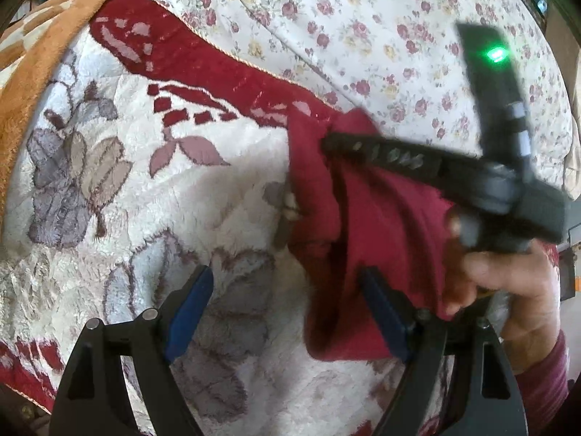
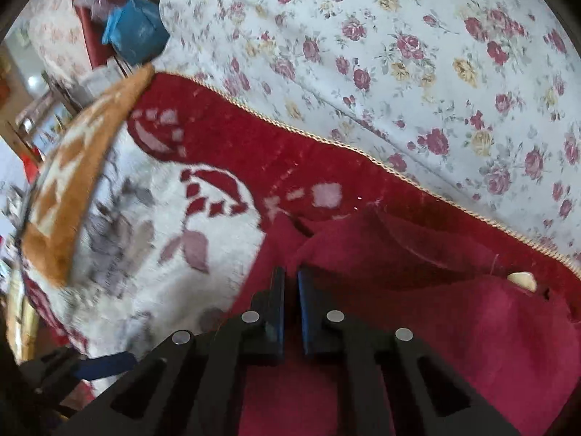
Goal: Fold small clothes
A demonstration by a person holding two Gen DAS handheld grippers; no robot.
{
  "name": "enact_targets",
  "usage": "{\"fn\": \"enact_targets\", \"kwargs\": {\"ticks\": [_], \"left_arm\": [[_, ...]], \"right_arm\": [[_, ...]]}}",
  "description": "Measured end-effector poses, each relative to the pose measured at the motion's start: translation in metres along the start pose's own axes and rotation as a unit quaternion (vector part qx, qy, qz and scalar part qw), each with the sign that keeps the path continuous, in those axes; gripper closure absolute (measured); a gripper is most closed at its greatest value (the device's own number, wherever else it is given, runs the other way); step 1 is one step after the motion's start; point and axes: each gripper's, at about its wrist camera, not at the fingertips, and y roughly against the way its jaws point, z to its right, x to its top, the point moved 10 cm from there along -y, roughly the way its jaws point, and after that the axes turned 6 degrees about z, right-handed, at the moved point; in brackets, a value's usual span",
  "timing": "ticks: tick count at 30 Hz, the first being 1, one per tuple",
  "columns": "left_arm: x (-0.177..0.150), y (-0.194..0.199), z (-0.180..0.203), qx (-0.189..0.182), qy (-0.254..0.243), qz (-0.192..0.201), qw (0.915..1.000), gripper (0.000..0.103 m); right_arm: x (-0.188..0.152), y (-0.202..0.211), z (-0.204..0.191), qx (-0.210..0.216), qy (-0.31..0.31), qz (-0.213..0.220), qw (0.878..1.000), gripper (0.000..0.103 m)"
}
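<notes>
A small dark red garment lies bunched on a white plush blanket with red and grey flower patterns. My left gripper is open, its blue-padded fingers spread just above the blanket, the right finger at the garment's left edge. My right gripper reaches in from the right, blurred, its tip pinching a fold of the garment. In the right wrist view the right gripper is shut on the red garment, which fills the lower right.
A floral sheet covers the back of the bed. An orange and white blanket lies at the left edge. A blue bag and clutter stand beyond the bed. The person's hand holds the right gripper.
</notes>
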Motion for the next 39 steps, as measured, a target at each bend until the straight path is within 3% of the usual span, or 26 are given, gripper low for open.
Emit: {"fn": "enact_targets", "kwargs": {"ticks": [2,5,7,9,12,16,17,18,20,22,23,25,27,30,33,36,39], "left_arm": [[0.003,-0.001,0.003,-0.004,0.005,0.001,1.0,0.021],[0.008,-0.006,0.012,-0.006,0.004,0.002,1.0,0.021],[0.009,-0.011,0.02,-0.007,-0.003,-0.001,1.0,0.021],[0.01,-0.015,0.024,-0.006,-0.006,-0.002,1.0,0.021],[0.011,-0.022,0.029,-0.002,-0.007,-0.004,1.0,0.021],[0.011,-0.035,0.028,0.017,-0.008,-0.009,0.9998,0.021],[0.011,-0.039,0.028,0.023,-0.011,-0.011,0.9996,0.021],[0.01,-0.043,0.027,0.029,-0.014,-0.011,0.9994,0.021],[0.01,-0.048,0.029,0.039,-0.024,-0.01,0.9989,0.02],[0.01,-0.05,0.03,0.046,-0.033,-0.007,0.9984,0.019],[0.01,-0.05,0.03,0.048,-0.034,-0.006,0.9983,0.019],[0.011,-0.049,0.03,0.047,-0.033,-0.004,0.9983,0.019],[0.012,-0.048,0.03,0.045,-0.033,-0.002,0.9985,0.019],[0.011,-0.042,0.029,0.043,-0.034,0.001,0.9985,0.019],[0.012,-0.032,0.03,0.044,-0.038,0.012,0.9982,0.019],[0.012,-0.018,0.027,0.049,-0.045,0.024,0.9975,0.019],[0.009,-0.009,0.019,0.047,-0.04,0.026,0.9978,0.019]], "right_arm": [[-0.008,-0.015,0.002,-0.005,-0.006,-0.018,1.0,0.095],[-0.001,0.001,0.009,0.031,-0.046,0.002,0.998,0.084],[-0.003,0.032,0.023,0.055,-0.074,0.019,0.996,0.048],[-0.011,0.07,0.053,0.018,-0.072,0.054,0.996,0.041],[-0.031,0.118,0.128,-0.076,-0.08,0.082,0.99,0.041],[-0.062,0.153,0.253,-0.2,-0.157,0.088,0.963,0.043],[-0.068,0.153,0.276,-0.219,-0.172,0.087,0.957,0.048],[-0.076,0.15,0.296,-0.221,-0.193,0.08,0.953,0.068],[-0.086,0.143,0.316,-0.187,-0.245,0.085,0.948,0.071],[-0.085,0.153,0.317,-0.199,-0.249,0.088,0.944,0.07],[-0.083,0.16,0.309,-0.192,-0.239,0.091,0.947,0.069],[-0.083,0.179,0.29,-0.17,-0.22,0.104,0.955,0.052],[-0.093,0.199,0.264,-0.152,-0.199,0.113,0.962,0.044],[-0.124,0.205,0.236,-0.148,-0.158,0.092,0.972,0.042],[-0.15,0.187,0.232,-0.166,-0.124,0.062,0.976,0.042],[-0.14,0.196,0.211,-0.199,-0.099,0.057,0.973,0.04],[-0.113,0.204,0.174,-0.144,-0.09,0.09,0.981,0.021]]}}
